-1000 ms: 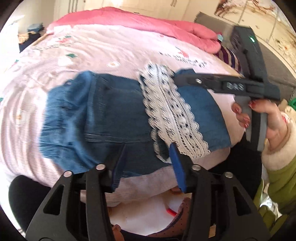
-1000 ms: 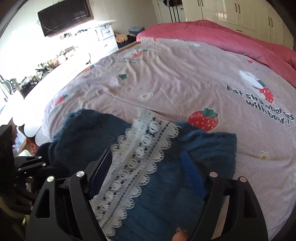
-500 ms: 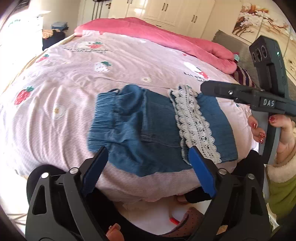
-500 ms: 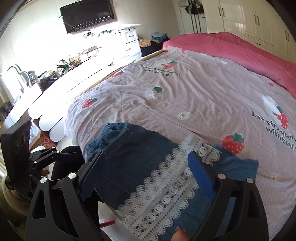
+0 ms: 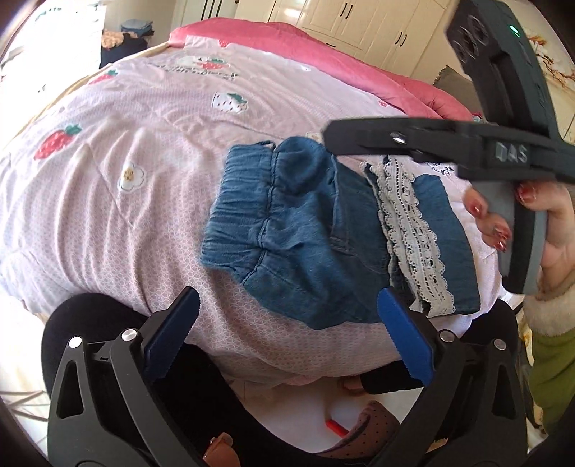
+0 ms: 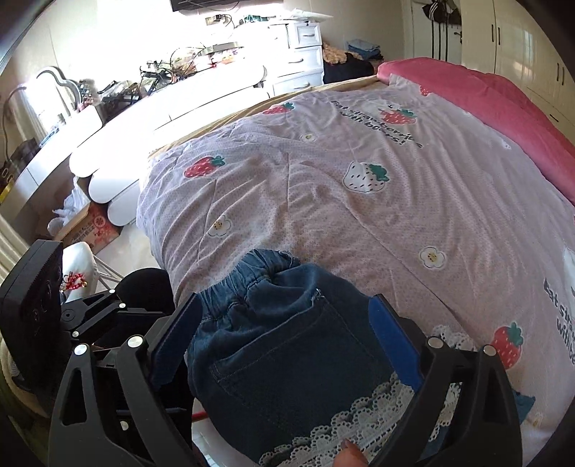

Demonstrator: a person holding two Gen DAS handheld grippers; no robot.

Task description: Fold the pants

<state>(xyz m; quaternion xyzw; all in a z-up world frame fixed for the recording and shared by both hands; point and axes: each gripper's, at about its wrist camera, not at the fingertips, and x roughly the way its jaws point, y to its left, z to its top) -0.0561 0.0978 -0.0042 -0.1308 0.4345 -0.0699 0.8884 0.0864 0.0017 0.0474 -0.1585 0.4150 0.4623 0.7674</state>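
Small blue denim pants [image 5: 305, 230] with a white lace band [image 5: 413, 230] lie folded near the bed's front edge. The elastic waistband [image 5: 240, 215] points left. My left gripper [image 5: 287, 334] is open and empty, held back from the bed edge below the pants. My right gripper [image 6: 287, 341] is open and empty, hovering over the pants [image 6: 287, 359] near the waistband [image 6: 251, 273]. The right gripper also shows in the left wrist view [image 5: 431, 140], above the lace band. The left gripper shows at the left of the right wrist view [image 6: 90, 316].
The bed has a pink strawberry-print cover [image 5: 143, 143] and a rolled pink quilt [image 5: 323, 46] at the far side. A white desk with clutter [image 6: 161, 89] and drawers [image 6: 302, 54] stand beyond the bed. White wardrobes [image 5: 359, 21] line the back wall.
Both grippers have pulled back and up from the pants, and the left one has opened wider. The right gripper has swung toward the waistband end. The pants lie still.
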